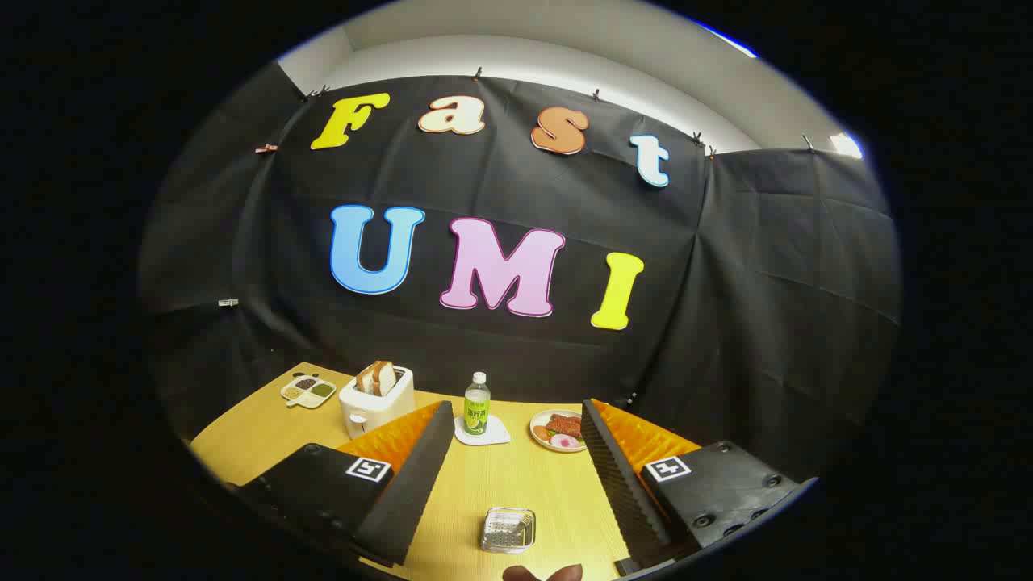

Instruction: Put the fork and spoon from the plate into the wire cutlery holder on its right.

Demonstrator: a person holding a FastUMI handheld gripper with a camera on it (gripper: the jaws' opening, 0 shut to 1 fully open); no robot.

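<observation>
**Open claw above the table, wire holder between its fingers**

The claw (512, 484) hangs over the wooden table (266, 440) with its two fingers (411, 476) spread wide apart, gripping nothing. Between them, low and close to the camera, sits the wire cutlery holder (508, 529), a small square basket resting on the tabletop; whether anything lies inside it is too small to tell. Just below the holder a fingertip (542, 574) pokes into view. Beyond the fingers, a green bottle (477, 404) stands upright on a white coaster (482, 434). To its right, beside the right finger, is a plate (558, 430) with food on it. To the left stands a white toaster (376, 399) with bread slices in it, and further left a small divided dish (307, 390).
</observation>
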